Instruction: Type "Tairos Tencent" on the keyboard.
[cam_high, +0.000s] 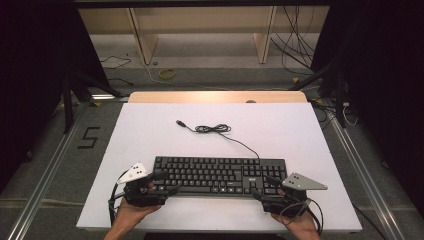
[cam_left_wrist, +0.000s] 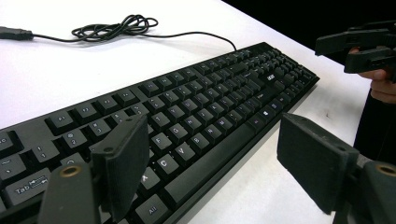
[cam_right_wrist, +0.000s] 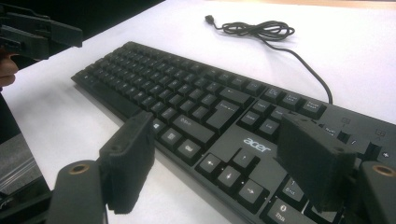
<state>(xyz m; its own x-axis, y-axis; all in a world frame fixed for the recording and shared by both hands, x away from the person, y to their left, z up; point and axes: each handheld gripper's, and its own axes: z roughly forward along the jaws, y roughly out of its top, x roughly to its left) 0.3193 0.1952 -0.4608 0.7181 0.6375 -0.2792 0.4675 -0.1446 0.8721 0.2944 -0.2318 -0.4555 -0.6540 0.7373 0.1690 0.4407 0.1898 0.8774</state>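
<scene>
Both grippers sit at the keyboard's (cam_high: 220, 175) near edge, jaws wide and holding nothing: the left gripper (cam_high: 161, 187) straddles its left front corner, the right gripper (cam_high: 267, 189) its right front corner by the arrow keys. Its long axis runs side to side between them, so each hand is equally close to its own end. Beyond the keyboard, its cable (cam_high: 215, 129) lies coiled, well apart from both.

A black keyboard (cam_high: 220, 175) lies along the near edge of the white surface (cam_high: 150, 135), parallel to it. Its cable (cam_high: 215, 129) runs from the keyboard's far right corner toward the far edge, bunched in a loose coil mid-surface, plug end lying left of the coil.
</scene>
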